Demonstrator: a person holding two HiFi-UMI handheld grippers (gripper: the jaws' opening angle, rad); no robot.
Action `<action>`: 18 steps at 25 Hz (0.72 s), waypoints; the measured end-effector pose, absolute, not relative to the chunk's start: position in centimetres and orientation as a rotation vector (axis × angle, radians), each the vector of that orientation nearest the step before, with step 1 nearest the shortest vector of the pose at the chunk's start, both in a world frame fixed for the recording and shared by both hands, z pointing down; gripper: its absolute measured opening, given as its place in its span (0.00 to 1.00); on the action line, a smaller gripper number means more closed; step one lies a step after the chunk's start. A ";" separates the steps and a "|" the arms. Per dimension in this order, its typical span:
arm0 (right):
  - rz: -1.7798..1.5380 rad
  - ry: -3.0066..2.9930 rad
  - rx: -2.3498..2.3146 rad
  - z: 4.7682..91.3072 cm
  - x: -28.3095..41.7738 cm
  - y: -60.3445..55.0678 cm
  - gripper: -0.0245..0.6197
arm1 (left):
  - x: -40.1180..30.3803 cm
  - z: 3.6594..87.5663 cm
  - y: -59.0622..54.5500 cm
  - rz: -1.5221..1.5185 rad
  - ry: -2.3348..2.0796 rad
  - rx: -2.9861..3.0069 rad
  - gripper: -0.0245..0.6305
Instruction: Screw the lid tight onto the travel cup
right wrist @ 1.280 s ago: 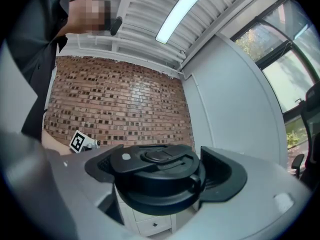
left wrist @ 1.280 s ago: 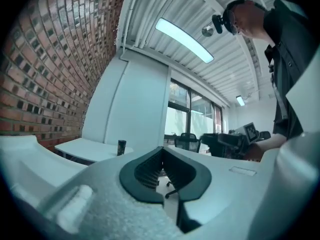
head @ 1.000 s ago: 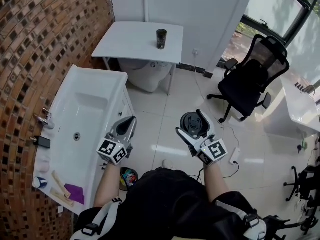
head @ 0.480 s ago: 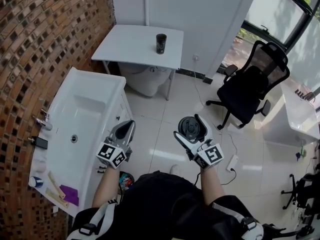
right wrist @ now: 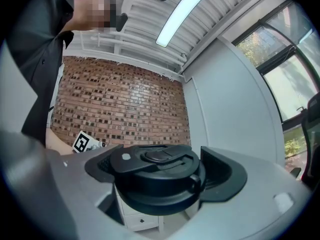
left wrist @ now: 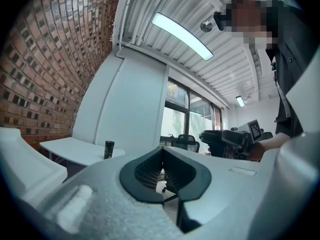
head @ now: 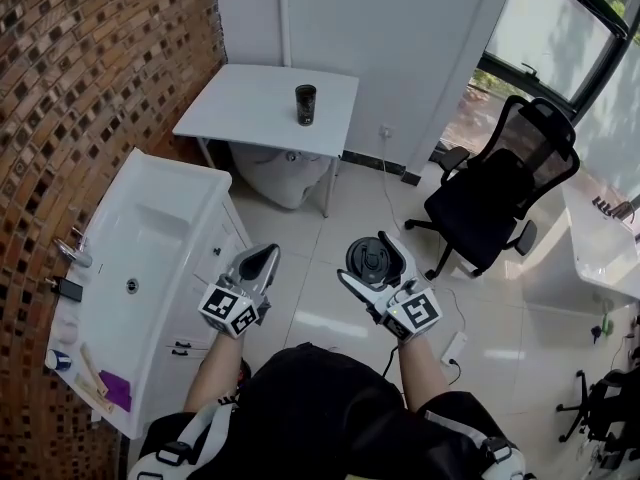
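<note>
A dark travel cup (head: 305, 104) stands upright on a white table (head: 240, 103) at the far wall; it also shows small in the left gripper view as the cup (left wrist: 108, 149). My right gripper (head: 374, 259) is shut on the round black lid (head: 369, 258), held out in front of me well short of the table. In the right gripper view the lid (right wrist: 157, 176) fills the space between the jaws. My left gripper (head: 261, 260) is shut with nothing in it, its jaws touching in the left gripper view (left wrist: 162, 170).
A white washbasin counter (head: 135, 288) runs along the brick wall on the left, with a tap (head: 68, 253) and small items on it. A black office chair (head: 495, 193) stands to the right. A white bin-like thing (head: 280, 173) sits under the table.
I have come closer to the table: both grippers and the lid sit higher and further left in the head view. Neither grip has changed.
</note>
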State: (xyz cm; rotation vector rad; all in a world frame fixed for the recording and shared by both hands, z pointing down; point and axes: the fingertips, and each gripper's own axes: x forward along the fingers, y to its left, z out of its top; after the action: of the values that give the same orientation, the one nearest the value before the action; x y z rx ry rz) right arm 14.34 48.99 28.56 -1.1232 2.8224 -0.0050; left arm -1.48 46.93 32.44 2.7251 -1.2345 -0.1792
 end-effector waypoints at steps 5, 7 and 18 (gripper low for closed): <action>-0.013 2.827 -1.073 28.8 17.8 48.7 0.79 | 3.3 32.9 47.0 -0.070 -1.225 2.783 0.04; -0.020 2.838 -1.065 29.6 18.8 48.6 0.79 | 4.9 33.2 47.2 -0.056 -1.202 2.796 0.04; -0.070 2.867 -1.030 31.0 17.9 45.0 0.79 | 3.9 34.2 44.3 -0.093 -1.220 2.722 0.04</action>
State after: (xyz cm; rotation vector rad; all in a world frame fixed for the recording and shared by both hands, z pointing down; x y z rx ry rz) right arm 17.87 45.04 31.01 -1.0298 2.8666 -0.0702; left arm 3.94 44.28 34.18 2.7220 -1.2200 -0.0930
